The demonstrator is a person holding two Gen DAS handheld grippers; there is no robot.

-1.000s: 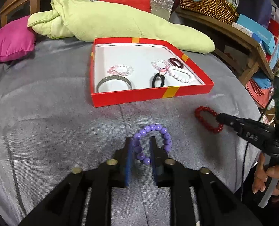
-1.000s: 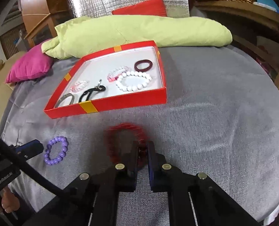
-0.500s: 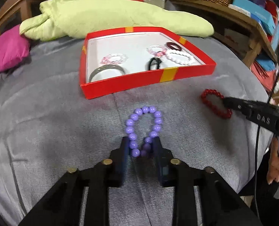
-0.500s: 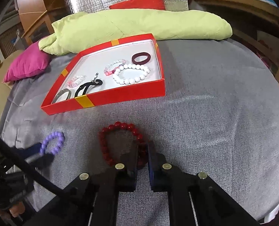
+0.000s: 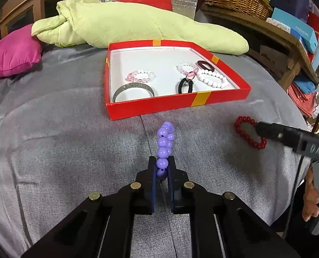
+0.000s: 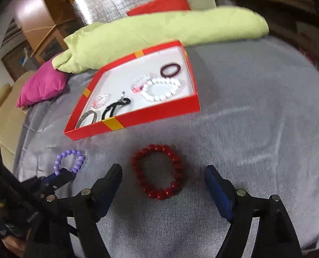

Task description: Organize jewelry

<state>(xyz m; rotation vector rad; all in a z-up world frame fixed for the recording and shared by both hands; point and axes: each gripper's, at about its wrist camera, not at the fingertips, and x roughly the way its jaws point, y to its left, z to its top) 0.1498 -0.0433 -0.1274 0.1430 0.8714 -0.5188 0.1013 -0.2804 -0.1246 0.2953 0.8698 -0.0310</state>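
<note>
Left tool (image 5: 161, 167): narrow, pinched on the purple bead bracelet (image 5: 164, 146); we grip the near end, the rest sticks out fwd toward 12 o'clock, edge-on to the left wrist cam. From the right wrist cam the loop seems just above the grey bed cover (image 5: 62, 139), or barely touching; can't tell which.

Right tool (image 6: 162, 176): wide, holding nothing. The red bead bracelet (image 6: 158, 171) lies flat on the cover btwn the two fingers, touching neither.

Red box (image 5: 176, 104): at 12 o'clock from the left tool, near. Inside: silver bangle (image 5: 133, 89) at the near-left corner, pink-and-white bead bracelet (image 5: 141, 75) just behind it, black hair tie (image 5: 185, 86), white bead bracelet (image 5: 212, 78) and dark ring (image 5: 204, 65) on the right.

Step in hand, as we judge it: carry the purple one over the near wall and set it in the box.

How to do it well:
- lift first, then go fwd, so the hanging beads clear the red wall.
- aim for the bare white floor at the back of the box, about 12 o'clock past the pink-and-white one; the right side is crowded.
- lower till the beads rest, then let go; don't drop from high, beads likely bounce or roll.
- keep the pinch firm; round beads may slip btwn the pads.

Right side: we judge the red one wants a re-grip on one side of the loop, w/ one finger inside the ring.
</note>
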